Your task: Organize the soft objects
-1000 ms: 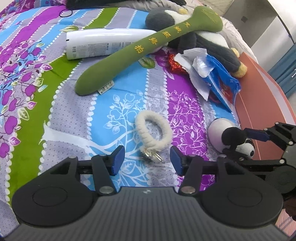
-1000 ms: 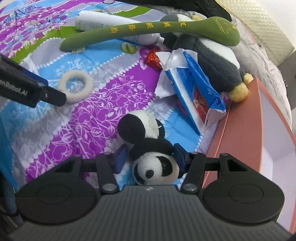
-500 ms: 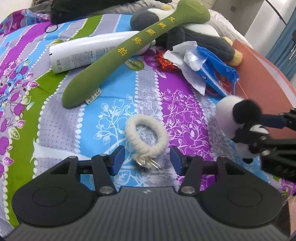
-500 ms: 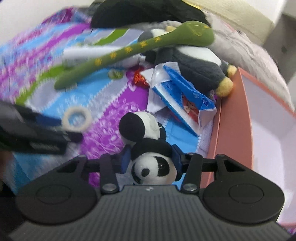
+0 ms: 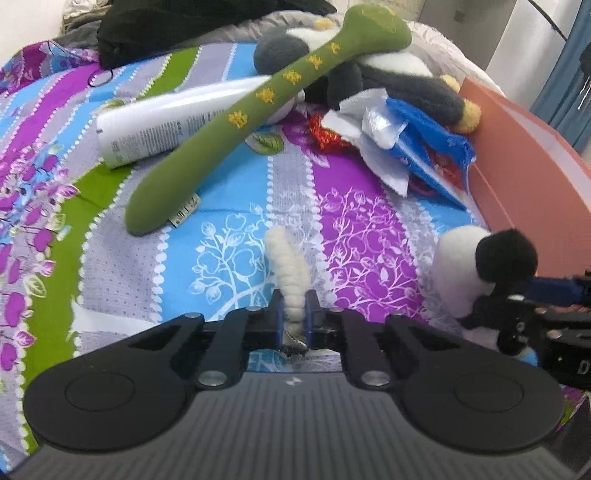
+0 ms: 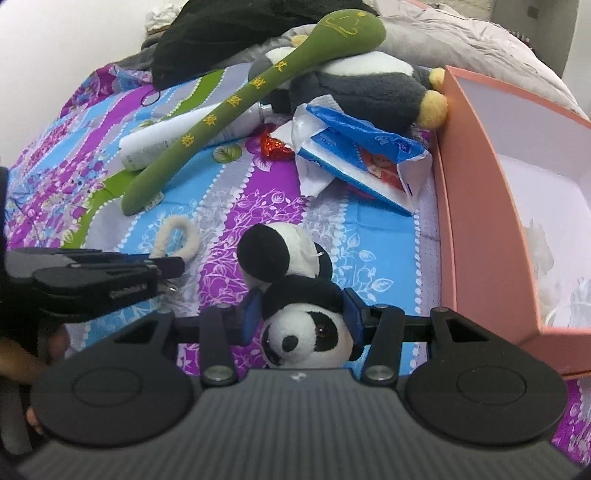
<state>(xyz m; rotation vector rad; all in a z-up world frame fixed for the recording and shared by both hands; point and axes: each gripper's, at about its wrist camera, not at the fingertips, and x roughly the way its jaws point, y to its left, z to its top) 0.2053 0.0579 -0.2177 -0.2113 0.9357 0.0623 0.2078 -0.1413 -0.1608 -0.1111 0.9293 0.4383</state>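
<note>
A white fluffy ring [image 5: 290, 273] with a metal clasp lies on the flowered bedspread, squeezed flat between the jaws of my left gripper [image 5: 294, 325], which are closing on it. From the right wrist view the same ring [image 6: 176, 236] loops out past the left gripper [image 6: 168, 266]. My right gripper [image 6: 301, 310] is shut on a small panda plush [image 6: 295, 291], gripping its head just above the bed. The panda plush [image 5: 476, 273] shows at the right of the left wrist view. A long green plush stick [image 5: 258, 114] and a grey penguin plush [image 6: 365, 88] lie farther back.
A pink open box [image 6: 476, 192] stands at the right, with pale items inside. A white tube [image 5: 170, 125], a blue tissue pack [image 6: 362, 155] and a red wrapper [image 6: 275, 147] lie mid-bed. Black clothing [image 6: 229, 33] is heaped at the back.
My left gripper closed on the white ring, pinching it flat. My right gripper rolled and rose a little with the panda plush in it.
</note>
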